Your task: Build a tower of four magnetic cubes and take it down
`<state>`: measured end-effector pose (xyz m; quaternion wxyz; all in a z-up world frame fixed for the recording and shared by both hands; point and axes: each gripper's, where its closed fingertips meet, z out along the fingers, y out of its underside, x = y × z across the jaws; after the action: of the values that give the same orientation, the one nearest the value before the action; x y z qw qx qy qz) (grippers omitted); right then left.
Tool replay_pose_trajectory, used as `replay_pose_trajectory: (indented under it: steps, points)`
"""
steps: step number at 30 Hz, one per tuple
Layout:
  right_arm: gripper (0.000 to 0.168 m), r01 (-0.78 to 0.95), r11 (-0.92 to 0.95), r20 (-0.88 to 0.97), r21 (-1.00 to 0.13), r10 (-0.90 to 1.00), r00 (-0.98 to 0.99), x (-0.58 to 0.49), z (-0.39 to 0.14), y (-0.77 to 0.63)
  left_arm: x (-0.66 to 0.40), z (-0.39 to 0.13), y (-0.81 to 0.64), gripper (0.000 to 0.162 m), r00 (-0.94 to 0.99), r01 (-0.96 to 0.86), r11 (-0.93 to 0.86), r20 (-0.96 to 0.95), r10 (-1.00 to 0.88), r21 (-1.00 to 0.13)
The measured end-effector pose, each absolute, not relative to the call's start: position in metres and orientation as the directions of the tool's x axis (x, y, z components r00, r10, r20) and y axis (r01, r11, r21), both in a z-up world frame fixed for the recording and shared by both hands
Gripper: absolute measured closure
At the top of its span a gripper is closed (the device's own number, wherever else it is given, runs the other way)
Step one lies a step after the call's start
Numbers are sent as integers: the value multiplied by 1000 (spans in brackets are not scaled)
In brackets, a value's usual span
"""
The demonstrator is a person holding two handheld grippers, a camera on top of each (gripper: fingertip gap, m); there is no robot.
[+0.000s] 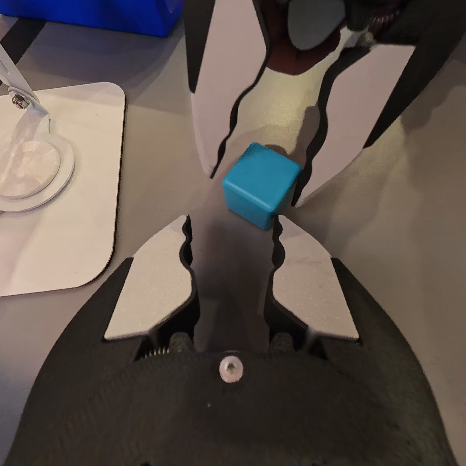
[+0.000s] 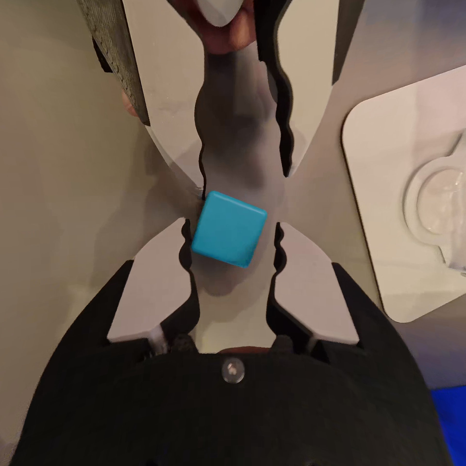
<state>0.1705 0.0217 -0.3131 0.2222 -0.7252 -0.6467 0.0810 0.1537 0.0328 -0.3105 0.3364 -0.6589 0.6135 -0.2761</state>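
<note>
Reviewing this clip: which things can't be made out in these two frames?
- Other three cubes: in neither view; only one blue cube shows.
- Cube's underside: hidden in both views, so lying flat or tipped is unclear.
- White stand: cut off by the left wrist view's edge.
- Blue object: cut off at the top edge.

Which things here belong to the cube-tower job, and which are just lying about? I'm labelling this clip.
Job:
- teal cube, alone on the table
- left tongs, open
- right tongs, open, around the cube

Lying about:
- white stand base
- blue object
- grey table
</note>
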Motion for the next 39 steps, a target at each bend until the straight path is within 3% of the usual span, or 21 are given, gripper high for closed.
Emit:
replay_pose_trajectory:
  steps: [2, 11, 19, 26, 30, 34, 39]
  points:
    - [114, 894, -71, 158, -442, 975, 156, 167, -314, 21, 154, -311, 33, 101, 94, -625, -19, -51, -994, -781]
    - [116, 878, -81, 130, -471, 978, 160, 165, -310, 22, 153, -311, 32, 101, 93, -625, -19, -50, -994, -781]
    - [116, 831, -103, 136, -547, 968, 209, 176, -273, 38, 153, -312, 32, 104, 94, -631, -19, -51, -994, -776]
    - [116, 709, -184, 226, -681, 867, 443, 252, -185, 96, 153, -313, 32, 105, 93, -636, -19, -52, -994, -772]
    - [116, 635, -293, 291, -715, 701, 651, 342, -149, 141, 153, -313, 32, 105, 95, -639, -23, -49, -994, -769]
    - [116, 569, -449, 295, -689, 543, 786, 429, -157, 174, 153, -316, 32, 106, 91, -650, -20, -52, -994, -759]
    - [116, 546, -630, 298, -553, 463, 835, 494, -209, 193, 153, -315, 32, 106, 94, -648, -24, -48, -994, -761]
